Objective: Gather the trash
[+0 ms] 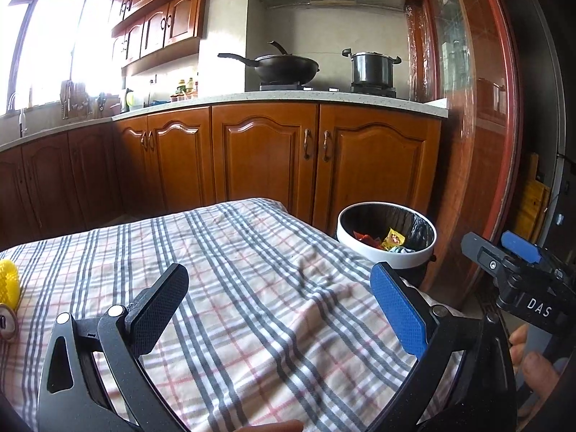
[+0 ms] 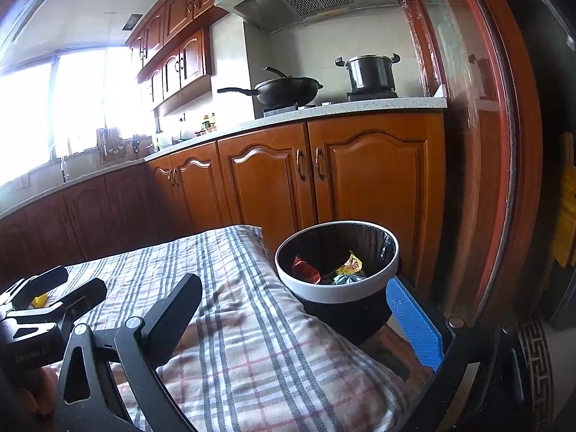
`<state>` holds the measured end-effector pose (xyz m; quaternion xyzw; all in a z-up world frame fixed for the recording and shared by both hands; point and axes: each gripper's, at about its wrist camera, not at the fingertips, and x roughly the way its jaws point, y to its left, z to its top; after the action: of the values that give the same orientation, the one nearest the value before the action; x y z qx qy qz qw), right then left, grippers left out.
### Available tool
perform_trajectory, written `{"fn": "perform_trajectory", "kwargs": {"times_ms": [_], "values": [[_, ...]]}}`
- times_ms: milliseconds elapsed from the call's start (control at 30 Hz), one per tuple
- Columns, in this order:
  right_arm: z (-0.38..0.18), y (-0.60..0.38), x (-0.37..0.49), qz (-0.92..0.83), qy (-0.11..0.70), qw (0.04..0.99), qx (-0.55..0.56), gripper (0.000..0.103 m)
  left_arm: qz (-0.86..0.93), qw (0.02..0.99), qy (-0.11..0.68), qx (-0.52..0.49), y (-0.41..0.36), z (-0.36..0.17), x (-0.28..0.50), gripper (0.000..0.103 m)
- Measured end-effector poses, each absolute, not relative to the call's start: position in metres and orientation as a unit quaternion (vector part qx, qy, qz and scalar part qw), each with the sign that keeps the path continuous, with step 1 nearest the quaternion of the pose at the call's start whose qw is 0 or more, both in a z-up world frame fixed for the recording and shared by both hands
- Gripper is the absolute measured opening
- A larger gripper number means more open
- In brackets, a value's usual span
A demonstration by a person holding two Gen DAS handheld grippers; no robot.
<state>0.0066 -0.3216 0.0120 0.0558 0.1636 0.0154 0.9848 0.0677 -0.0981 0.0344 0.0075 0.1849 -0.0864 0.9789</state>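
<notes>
Left gripper (image 1: 284, 309): fingers spread wide with nothing between them, hanging over the checked cloth (image 1: 252, 288) that covers the table.
Right gripper (image 2: 298, 320): also wide apart and empty; its black finger is over the cloth's right edge, its blue finger (image 2: 414, 327) just beside the bin's outer wall.
Bin (image 2: 338, 288): white-rimmed, lined with a black bag, standing on the floor off the table's right corner, in front of the wooden cabinet doors (image 2: 374, 187).
Trash already in: a red wrapper (image 2: 306, 270), a yellow wrapper (image 2: 351, 264) and something pale blue-grey lying in the bottom of the bag.
Trash left on the table: at the far left edge in the left wrist view sits a yellow netted thing (image 1: 9, 282) with a small round item (image 1: 7, 324) just below it; I cannot tell what either is, or whether it counts as rubbish.
Handling, as a guess: the wrappers look light, thin and crinkly, likely slippery, so best pinched at a raised fold or corner. The yellow piece looks soft and springy; a gentle squeeze across its middle should hold it.
Pose: both grippers point forward toward the counter, tilted slightly down, side by side. The left is nearer the yellow thing, the right nearer the bin. Fingers (image 1: 532, 363) of the hand holding the right gripper show under its handle.
</notes>
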Motion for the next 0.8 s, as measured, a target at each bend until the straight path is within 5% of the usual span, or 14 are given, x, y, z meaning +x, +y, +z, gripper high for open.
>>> {"fn": "perform_trajectory", "kwargs": {"times_ms": [800], "values": [[0.0133,-0.3241,0.0053,0.023,0.160,0.985,0.066,0.103,-0.082,0.980,0.184,0.011,-0.1070,0.0330,0.0633,0.103]]}}
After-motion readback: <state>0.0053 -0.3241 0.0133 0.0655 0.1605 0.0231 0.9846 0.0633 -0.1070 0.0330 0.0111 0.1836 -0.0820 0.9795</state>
